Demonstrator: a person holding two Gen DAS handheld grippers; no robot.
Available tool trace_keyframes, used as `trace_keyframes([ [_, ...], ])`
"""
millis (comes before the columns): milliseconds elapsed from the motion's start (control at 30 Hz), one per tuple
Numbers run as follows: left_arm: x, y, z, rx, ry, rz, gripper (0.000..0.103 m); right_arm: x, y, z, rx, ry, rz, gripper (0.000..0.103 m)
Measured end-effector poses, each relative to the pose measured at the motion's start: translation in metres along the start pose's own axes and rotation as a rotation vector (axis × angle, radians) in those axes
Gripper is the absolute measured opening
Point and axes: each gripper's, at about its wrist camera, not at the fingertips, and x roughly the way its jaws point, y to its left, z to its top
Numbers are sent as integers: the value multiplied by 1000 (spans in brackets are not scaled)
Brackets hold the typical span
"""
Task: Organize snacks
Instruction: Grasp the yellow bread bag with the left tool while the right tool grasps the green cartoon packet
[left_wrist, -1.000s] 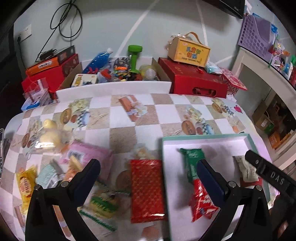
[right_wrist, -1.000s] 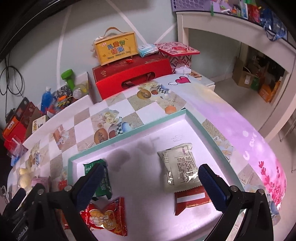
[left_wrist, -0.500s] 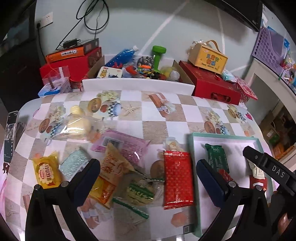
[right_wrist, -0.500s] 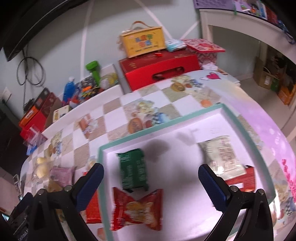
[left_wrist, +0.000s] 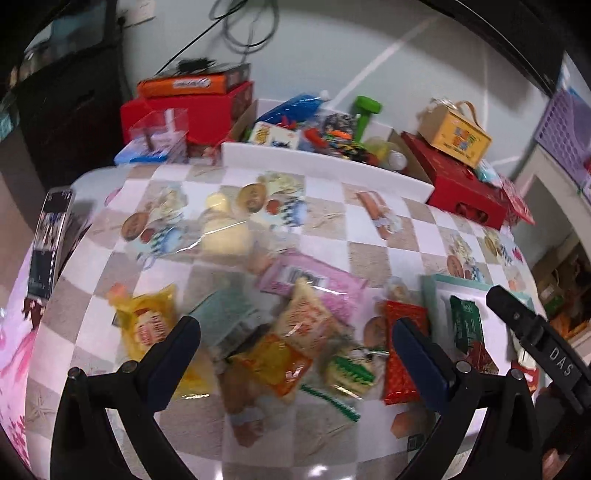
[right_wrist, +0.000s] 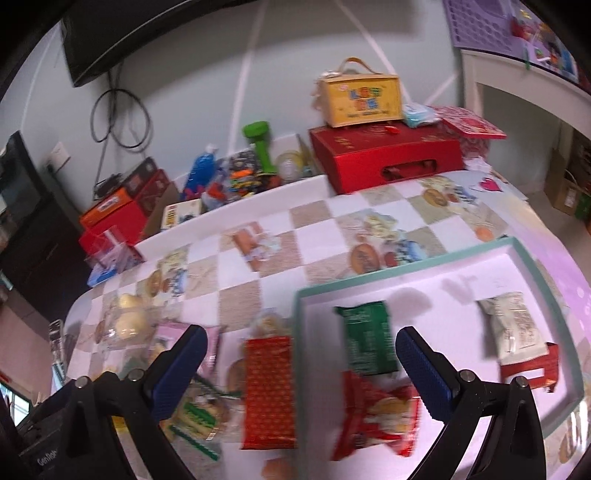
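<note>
Spanning both views, item one: checkered surface (left_wrist: 332, 236), snacks loose on its left portion, tray on its right.

Item two: teal-rimmed tray (right_wrist: 406, 273), white floor. Contents: green packet (right_wrist: 367, 336), red printed packet (right_wrist: 373, 417) touching the green one's near end, pale packet (right_wrist: 517, 328) toward the far right wall, with a red-and-white packet (right_wrist: 532, 365) partly under it.

Item three: loose pile (left_wrist: 280, 332) outside the tray, left of its rim. Members: clear bag of pale buns (left_wrist: 221, 232) farthest back; pink packet (left_wrist: 314, 280); yellow packet (left_wrist: 147, 325) at the left edge; orange packet (left_wrist: 273, 362); green-striped packet (left_wrist: 351, 369). Overlapping; outlines blurred.

Item four: red dotted packet (right_wrist: 269, 391), lying just outside the tray's left wall, long axis parallel to that wall, running away from the cameras.

Item five: left tool (left_wrist: 295, 354), spread wide and empty, above the pile; orange packet between its fingers.

Item six: right tool (right_wrist: 299, 369), spread wide and empty, straddling the tray's left wall; red dotted packet inside its span.

Judgement: the pile lies directly ahead of the left tool, so that hand is nearer the unsorted snacks; the red dotted packet suits either, its narrow width already crossing the right tool's gap.
</note>
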Motion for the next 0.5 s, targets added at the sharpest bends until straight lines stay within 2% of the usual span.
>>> trace_keyframes([
  [100,-5,25,4,-79,4,-13,103,6,16,-4,-44,31,44,103],
  [233,-11,51,4,-142,4,17,103,18,39,-12,-95,82,96,103],
  [433,0,83,0,-220,45,45,103,33,68,-28,-179,148,77,103],
  [500,4,89,-2,-232,57,57,103,41,75,-35,-199,184,79,98],
])
